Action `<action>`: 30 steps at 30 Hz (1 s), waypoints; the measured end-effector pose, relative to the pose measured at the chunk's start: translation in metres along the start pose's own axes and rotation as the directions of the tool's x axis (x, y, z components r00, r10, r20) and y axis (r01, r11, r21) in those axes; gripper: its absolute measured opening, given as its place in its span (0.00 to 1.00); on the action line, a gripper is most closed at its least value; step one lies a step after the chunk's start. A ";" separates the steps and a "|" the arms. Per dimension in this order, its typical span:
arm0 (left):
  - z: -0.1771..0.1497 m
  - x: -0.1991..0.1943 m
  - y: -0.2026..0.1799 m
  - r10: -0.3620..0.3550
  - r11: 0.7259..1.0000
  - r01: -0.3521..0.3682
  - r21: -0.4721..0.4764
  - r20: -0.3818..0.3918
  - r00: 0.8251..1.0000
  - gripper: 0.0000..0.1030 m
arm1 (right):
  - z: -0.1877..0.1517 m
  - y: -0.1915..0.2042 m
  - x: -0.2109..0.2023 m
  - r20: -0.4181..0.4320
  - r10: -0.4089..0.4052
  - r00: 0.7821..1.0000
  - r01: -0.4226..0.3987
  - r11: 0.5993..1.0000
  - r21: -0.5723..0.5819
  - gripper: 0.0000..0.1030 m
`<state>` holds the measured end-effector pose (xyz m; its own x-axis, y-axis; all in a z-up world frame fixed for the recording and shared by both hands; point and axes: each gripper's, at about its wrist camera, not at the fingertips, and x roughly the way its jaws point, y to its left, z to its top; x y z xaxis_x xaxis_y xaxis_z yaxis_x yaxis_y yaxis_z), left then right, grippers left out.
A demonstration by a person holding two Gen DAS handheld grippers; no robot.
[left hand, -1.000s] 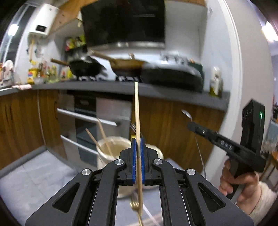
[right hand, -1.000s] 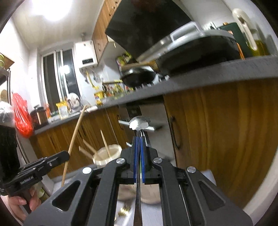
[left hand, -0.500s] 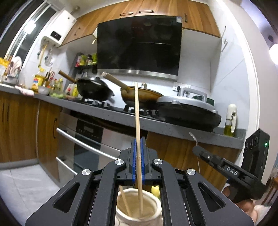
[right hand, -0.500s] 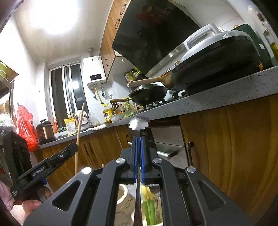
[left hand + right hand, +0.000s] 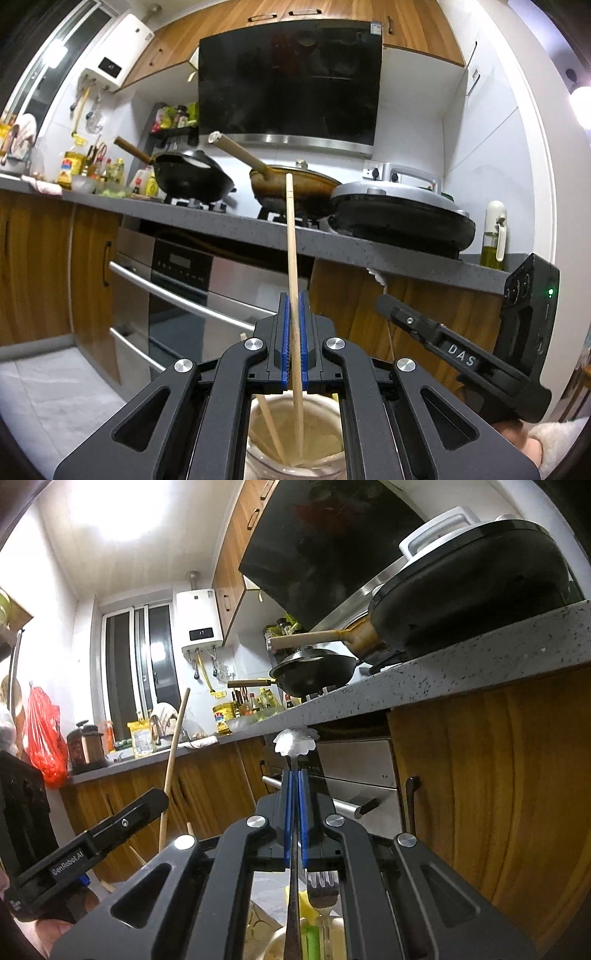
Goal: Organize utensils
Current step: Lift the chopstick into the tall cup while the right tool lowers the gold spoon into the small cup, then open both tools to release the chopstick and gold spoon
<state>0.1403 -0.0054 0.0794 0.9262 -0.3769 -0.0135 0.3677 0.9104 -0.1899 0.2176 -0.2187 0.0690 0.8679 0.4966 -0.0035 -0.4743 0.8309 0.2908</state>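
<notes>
Your left tongs (image 5: 293,314) clamp long wooden chopstick (image 5: 291,236), lower end inside beige ceramic jar (image 5: 295,448). Your right tongs (image 5: 294,794) pinch slim metal utensil with scalloped end (image 5: 296,740), upright above second holder.

- Two tongs: left tongs (image 5: 293,325), right tongs (image 5: 295,805).
- Three chopsticks in the left view: one long chopstick (image 5: 291,258) clamped upright, two shorter ones (image 5: 267,417) leaning in the jar.
- One beige jar (image 5: 295,443).
- One metal utensil (image 5: 295,740) with a scalloped end.
- One fork (image 5: 322,888).
- Two pans: black wok (image 5: 192,179), brown pan (image 5: 295,184).
- One lidded griddle (image 5: 402,214).
- One oil bottle (image 5: 493,236).
</notes>
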 end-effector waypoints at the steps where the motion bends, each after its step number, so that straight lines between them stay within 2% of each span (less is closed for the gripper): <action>1: -0.001 0.000 0.000 -0.003 1.000 0.003 0.001 -0.003 1.000 0.05 | -0.002 -0.001 0.001 -0.005 -0.005 1.000 0.005 1.000 -0.002 0.03; 14: -0.008 -0.004 0.005 -0.024 1.000 0.024 0.001 -0.036 0.999 0.05 | -0.012 -0.008 0.010 -0.038 -0.039 0.999 0.039 0.999 -0.010 0.03; 22: -0.007 -0.005 0.008 -0.029 1.000 0.029 -0.010 -0.046 0.999 0.06 | -0.023 -0.014 0.011 -0.139 -0.053 0.989 0.051 0.999 -0.018 0.03; 30: 0.000 -0.014 0.004 -0.027 1.000 0.026 -0.002 -0.046 0.999 0.13 | -0.030 -0.018 0.000 -0.229 -0.085 0.970 0.080 0.996 -0.034 0.03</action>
<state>0.1291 0.0037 0.0791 0.9112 -0.4084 -0.0536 0.3919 0.8996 -0.1926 0.2218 -0.2260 0.0348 0.8484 0.4680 -0.2472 -0.4083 0.8759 0.2571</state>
